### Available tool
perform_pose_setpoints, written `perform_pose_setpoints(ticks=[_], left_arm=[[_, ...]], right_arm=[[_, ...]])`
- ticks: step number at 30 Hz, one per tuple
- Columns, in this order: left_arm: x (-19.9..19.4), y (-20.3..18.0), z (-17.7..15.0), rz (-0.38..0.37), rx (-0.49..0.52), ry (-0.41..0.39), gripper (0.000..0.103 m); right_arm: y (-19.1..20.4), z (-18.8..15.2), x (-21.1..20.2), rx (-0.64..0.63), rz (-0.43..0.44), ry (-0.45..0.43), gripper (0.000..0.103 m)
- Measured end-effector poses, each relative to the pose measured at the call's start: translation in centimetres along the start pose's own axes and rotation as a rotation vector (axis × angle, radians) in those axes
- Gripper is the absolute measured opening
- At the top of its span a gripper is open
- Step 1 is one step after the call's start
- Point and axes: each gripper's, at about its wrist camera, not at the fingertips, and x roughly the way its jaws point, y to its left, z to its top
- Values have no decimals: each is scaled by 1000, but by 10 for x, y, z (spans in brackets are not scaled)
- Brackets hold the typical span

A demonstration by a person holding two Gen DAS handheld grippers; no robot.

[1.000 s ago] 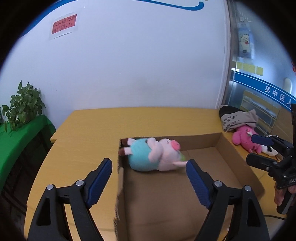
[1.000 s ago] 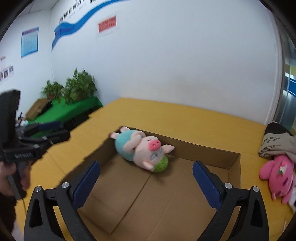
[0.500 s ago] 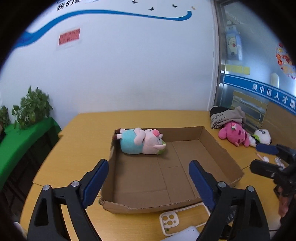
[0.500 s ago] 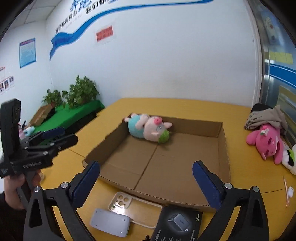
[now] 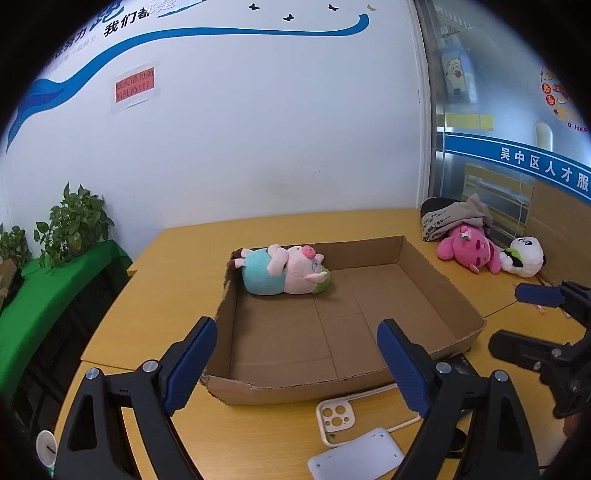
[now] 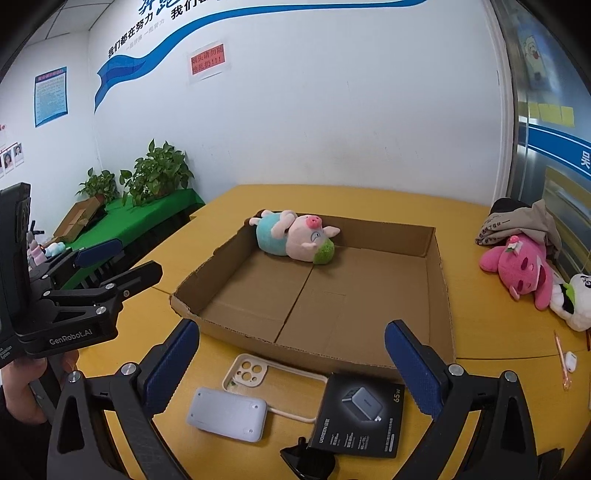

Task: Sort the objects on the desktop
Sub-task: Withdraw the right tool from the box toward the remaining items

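Jaws of both grippers gape empty, plush pig (image 5: 282, 271) well beyond in the cardboard box (image 5: 443, 291).

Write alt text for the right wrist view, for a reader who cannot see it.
A shallow cardboard box sits on a yellow table with a plush pig lying in its far corner. The open right gripper frames a phone case, a grey power bank and a black charger box; the left gripper shows at left.

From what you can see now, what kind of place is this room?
Probably an office or public service room: a slogan with a blue wave on the wall, framed notices, potted plants, and a yellow desk bearing a cardboard tray.
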Motion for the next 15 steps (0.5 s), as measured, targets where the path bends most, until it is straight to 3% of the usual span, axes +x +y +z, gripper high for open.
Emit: perform_pose_setpoints(ticks=[15], left_arm=[[21, -10, -21, -97, -73, 86, 88]], right_arm=[[-20, -24, 16, 60, -29, 71, 102]])
